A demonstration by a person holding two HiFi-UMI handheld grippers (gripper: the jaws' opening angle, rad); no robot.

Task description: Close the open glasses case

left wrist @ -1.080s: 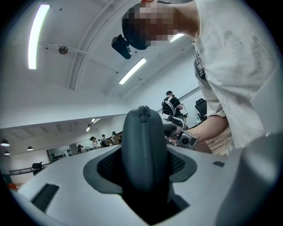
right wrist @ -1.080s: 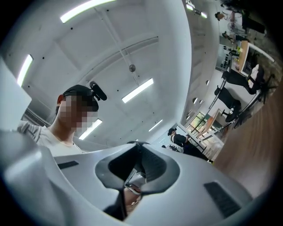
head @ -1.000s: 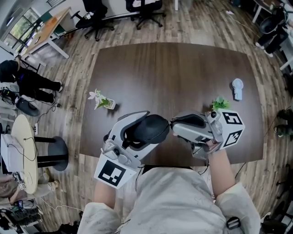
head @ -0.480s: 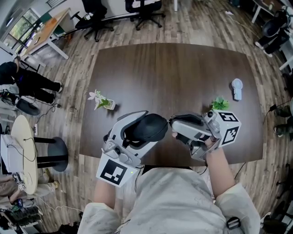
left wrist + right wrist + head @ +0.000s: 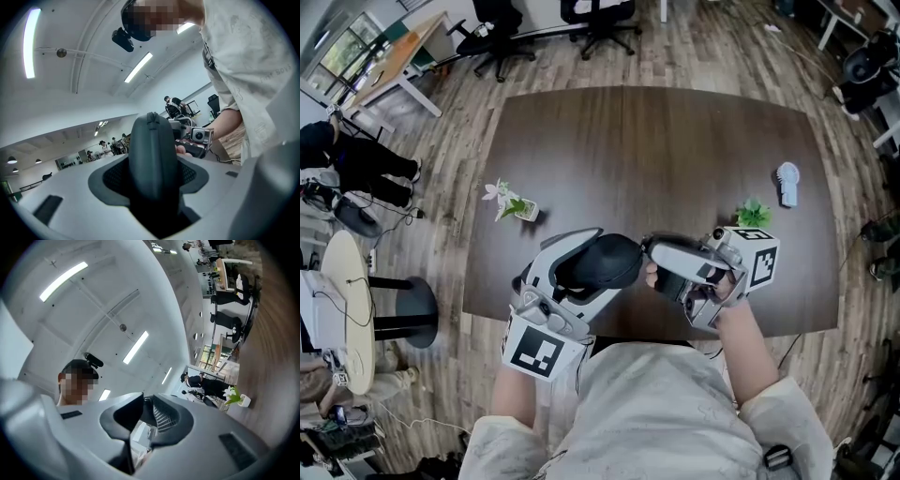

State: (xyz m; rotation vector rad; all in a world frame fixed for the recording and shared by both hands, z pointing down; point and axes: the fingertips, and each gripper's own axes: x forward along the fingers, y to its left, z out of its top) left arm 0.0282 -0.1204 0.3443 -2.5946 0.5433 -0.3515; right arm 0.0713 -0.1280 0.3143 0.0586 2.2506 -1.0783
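Observation:
A dark grey zipped glasses case (image 5: 602, 262) is held above the near edge of the brown table (image 5: 656, 150). My left gripper (image 5: 617, 264) is shut on it, one white finger on each side. Seen edge-on, the case (image 5: 151, 140) fills the gap of that gripper (image 5: 152, 183). My right gripper (image 5: 652, 264) points left, its tips at the case's right end. Its jaws (image 5: 147, 416) are opening and show a narrow gap. Past the tips there is a dark shape, and I cannot tell whether it lies between the pads.
On the table stand a small white-flowered plant (image 5: 511, 206) at the left, a green plant (image 5: 753, 214) and a white object (image 5: 787, 181) at the right. Office chairs (image 5: 497, 42) stand beyond the far edge. A round white table (image 5: 347, 309) and a person (image 5: 347, 159) are at the left.
The right gripper has rolled, its marker cube turning and shifting slightly left toward the case. The left gripper and the case have stayed in place.

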